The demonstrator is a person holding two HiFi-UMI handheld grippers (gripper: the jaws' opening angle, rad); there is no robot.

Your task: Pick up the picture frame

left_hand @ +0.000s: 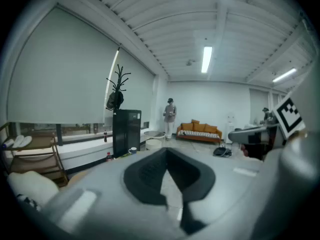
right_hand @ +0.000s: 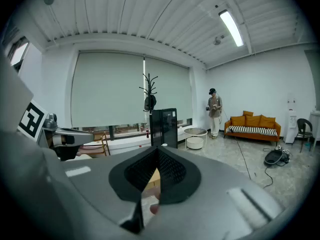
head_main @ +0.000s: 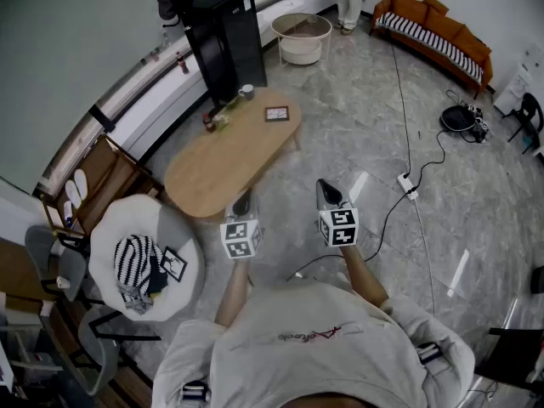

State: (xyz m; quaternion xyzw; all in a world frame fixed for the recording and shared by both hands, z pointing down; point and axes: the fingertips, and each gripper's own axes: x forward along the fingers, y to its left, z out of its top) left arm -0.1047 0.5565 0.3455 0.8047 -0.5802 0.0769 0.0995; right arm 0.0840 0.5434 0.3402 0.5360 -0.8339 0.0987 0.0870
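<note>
1. Currently, far left in the head view, we see a white cushion seat (head_main: 115, 228) with a striped cloth (head_main: 134, 266) piled on it. A small frame (head_main: 173, 264) leans just beside the cloth.
2. Left tool (head_main: 241, 202): in the left gripper view (left_hand: 167, 154) the jaws are fully together with nothing between them. It is held roughly level, tilted slightly down. In the head view its tip lines up with the near end of the oval wooden surface (head_main: 208, 177).
3. The picture frame (head_main: 276, 114) is dark and lies flat at the far end of the surface, near the right edge. It is well apart from both tools, and neither touches it.
4. Also at that far end, a cup (head_main: 246, 92) sits at the corner and a black cabinet (head_main: 225, 41) stands just behind it. The cabinet also shows ahead of the jaws in both gripper views.
5. Right tool (head_main: 327, 189): in the right gripper view (right_hand: 157, 154) the jaws are closed with nothing gripped. It is beside the left tool at a similar tilt, over the floor (head_main: 357, 126) just off the surface's right side.
6. Further right, a round white side table (head_main: 302, 36) stands at the back. An orange sofa (head_main: 433, 32) is against the far wall, and a power strip (head_main: 408, 185) with its cable lies on the floor.
</note>
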